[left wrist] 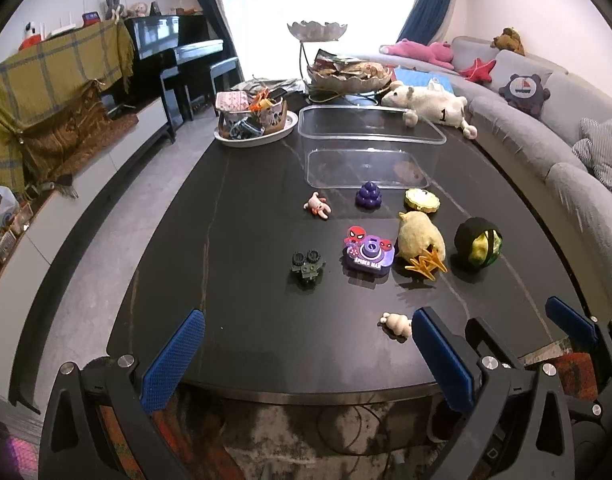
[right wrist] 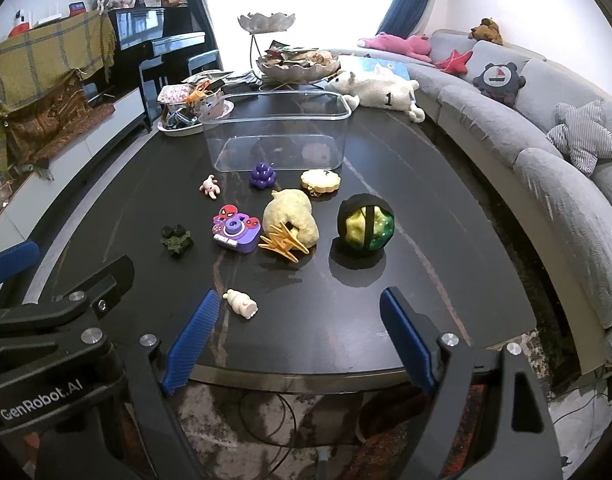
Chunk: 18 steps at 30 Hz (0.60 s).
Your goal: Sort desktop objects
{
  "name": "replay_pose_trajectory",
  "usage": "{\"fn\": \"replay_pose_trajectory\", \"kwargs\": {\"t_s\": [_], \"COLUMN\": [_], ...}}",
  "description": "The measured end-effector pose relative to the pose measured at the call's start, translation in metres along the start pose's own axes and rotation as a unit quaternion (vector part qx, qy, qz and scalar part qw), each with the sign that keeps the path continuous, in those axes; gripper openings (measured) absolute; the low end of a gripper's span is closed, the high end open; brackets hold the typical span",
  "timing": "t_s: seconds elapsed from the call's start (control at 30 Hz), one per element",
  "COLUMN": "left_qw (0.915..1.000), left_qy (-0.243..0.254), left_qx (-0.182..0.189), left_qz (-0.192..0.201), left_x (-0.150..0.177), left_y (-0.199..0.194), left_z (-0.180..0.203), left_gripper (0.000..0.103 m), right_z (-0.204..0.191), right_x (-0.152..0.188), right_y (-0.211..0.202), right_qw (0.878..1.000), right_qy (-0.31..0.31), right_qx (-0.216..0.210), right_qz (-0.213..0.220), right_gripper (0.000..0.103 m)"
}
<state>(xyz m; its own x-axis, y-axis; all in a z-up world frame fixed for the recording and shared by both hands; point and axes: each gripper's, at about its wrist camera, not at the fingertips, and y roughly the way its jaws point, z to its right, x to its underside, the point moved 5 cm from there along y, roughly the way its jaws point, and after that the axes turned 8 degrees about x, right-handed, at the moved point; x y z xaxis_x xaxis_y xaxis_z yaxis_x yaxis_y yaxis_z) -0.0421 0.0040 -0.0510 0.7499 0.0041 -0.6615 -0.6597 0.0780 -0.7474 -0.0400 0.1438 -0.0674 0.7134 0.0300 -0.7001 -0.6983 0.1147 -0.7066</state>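
Small toys lie on the dark table [left wrist: 234, 240]: a purple Spider-Man camera [left wrist: 368, 255], a yellow plush chick [left wrist: 420, 242], a green-black ball [left wrist: 478, 242], a dark green toy vehicle [left wrist: 308, 266], purple grapes [left wrist: 369, 195], a pink figure [left wrist: 318, 205], a yellow flower case [left wrist: 421, 200] and a white figure [left wrist: 397, 323]. A clear plastic bin [left wrist: 366, 148] stands behind them. My left gripper [left wrist: 306, 340] is open and empty over the near edge. My right gripper [right wrist: 302, 328] is open and empty, just right of the white figure [right wrist: 242, 303].
A white dish with a basket of odds [left wrist: 254, 120], a tiered stand [left wrist: 318, 64] and a white plush [left wrist: 430, 104] sit at the table's far end. A grey sofa [left wrist: 546, 152] curves along the right. A piano and cabinet stand at the left.
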Motion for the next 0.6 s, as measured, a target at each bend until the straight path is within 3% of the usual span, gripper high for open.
{"fn": "replay_pose_trajectory", "kwargs": {"t_s": [0.3,0.6], "left_qw": [0.9997,0.9939], "left_qy": [-0.023,-0.082], "left_qx": [-0.005,0.047], "left_qz": [-0.006,-0.057], "left_x": [0.004,0.007], "left_y": [-0.001,0.008], "left_z": [-0.007,-0.017], "left_gripper": [0.102,0.102], "right_z": [-0.004,-0.004], "right_x": [-0.001,-0.003], "right_y": [0.000,-0.004], "right_qw": [1.000,1.000], "right_qy": [-0.009,-0.007], "right_qx": [-0.002,-0.007], "right_qz": [0.004,0.016], "right_gripper": [0.081,0.081]}}
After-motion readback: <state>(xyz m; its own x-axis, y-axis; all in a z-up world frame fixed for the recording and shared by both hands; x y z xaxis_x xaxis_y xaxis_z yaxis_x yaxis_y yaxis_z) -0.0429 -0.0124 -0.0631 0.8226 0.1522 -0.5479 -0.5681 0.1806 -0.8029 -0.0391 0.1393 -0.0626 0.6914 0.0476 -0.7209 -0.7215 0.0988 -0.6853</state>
